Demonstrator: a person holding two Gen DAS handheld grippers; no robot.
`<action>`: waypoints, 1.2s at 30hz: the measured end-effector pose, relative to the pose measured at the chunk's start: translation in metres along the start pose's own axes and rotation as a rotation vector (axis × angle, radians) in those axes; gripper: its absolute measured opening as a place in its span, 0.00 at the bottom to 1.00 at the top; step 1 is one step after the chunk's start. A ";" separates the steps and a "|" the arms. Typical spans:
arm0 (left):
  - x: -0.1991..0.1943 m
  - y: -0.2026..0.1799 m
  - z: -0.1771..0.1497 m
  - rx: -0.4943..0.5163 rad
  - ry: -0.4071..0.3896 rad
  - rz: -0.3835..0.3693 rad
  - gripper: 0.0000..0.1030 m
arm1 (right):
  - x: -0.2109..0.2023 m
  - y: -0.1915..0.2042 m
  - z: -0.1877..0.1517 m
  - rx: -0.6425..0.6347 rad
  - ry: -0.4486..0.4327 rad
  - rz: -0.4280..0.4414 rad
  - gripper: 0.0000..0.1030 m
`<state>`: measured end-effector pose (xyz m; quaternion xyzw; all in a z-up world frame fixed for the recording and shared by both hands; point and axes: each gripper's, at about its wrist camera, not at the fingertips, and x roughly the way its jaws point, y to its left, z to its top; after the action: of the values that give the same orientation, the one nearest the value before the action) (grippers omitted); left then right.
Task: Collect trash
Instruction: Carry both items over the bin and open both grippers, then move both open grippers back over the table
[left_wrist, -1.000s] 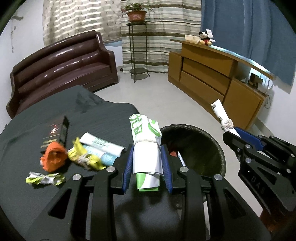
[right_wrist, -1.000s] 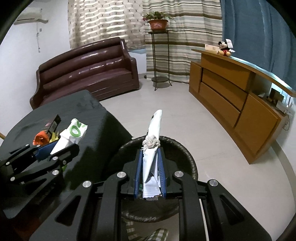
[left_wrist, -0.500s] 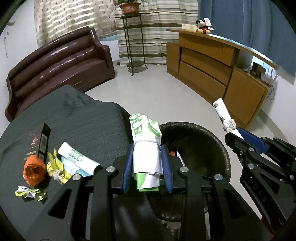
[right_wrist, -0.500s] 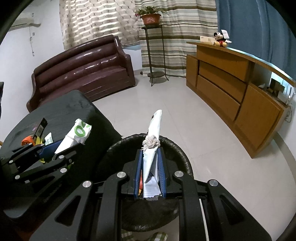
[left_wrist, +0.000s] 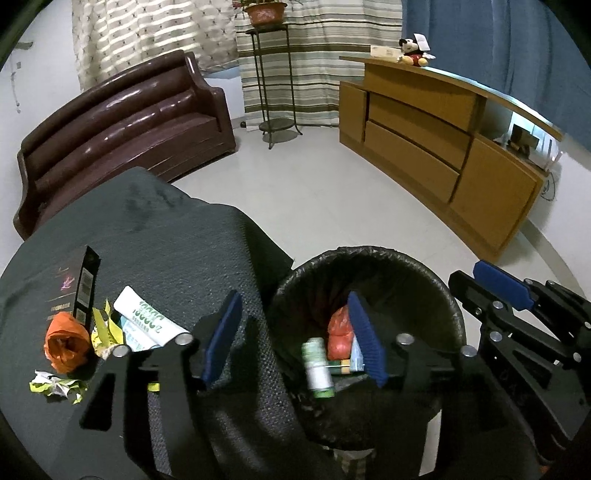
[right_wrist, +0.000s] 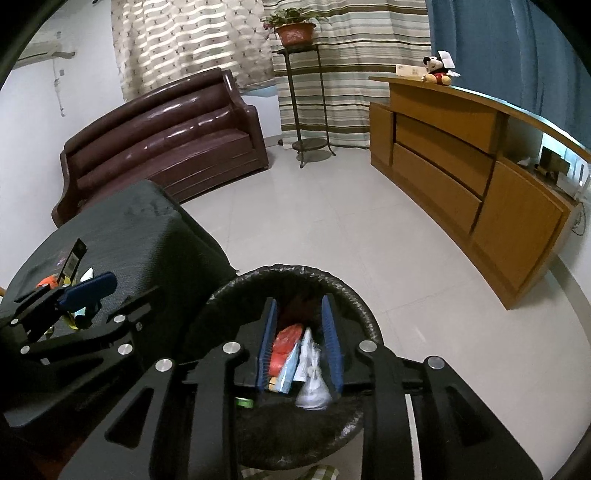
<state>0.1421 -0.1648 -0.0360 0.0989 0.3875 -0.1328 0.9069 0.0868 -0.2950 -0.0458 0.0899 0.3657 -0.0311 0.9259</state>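
As both tongs (left_wrist: 293, 345) (right_wrist: 300, 341) gape empty, blurred wrappers (right_wrist: 312, 391), perhaps falling, bin (left_wrist: 436, 280) bottom hidden.

The bin (left_wrist: 369, 258) is black. The table (left_wrist: 155, 236) is dark grey. The sofa (right_wrist: 166, 136) is shiny brown. The curtain (right_wrist: 332, 48) has green and white stripes. Claw pads (right_wrist: 330, 343) are blue.

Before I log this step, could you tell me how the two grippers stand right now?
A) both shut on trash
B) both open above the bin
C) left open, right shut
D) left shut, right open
B: the left gripper and right gripper both have spread, empty jaws above the trash bin.
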 end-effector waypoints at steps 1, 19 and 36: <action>-0.001 0.000 0.000 -0.002 -0.002 0.002 0.61 | -0.001 0.000 0.000 0.001 -0.004 -0.004 0.36; -0.048 0.059 -0.024 -0.073 -0.049 0.090 0.76 | -0.021 0.015 -0.002 0.029 -0.044 0.022 0.78; -0.061 0.152 -0.062 -0.236 0.017 0.241 0.76 | -0.029 0.087 -0.013 -0.079 -0.006 0.100 0.78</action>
<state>0.1076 0.0064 -0.0223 0.0387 0.3934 0.0242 0.9182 0.0678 -0.2079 -0.0227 0.0714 0.3591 0.0294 0.9301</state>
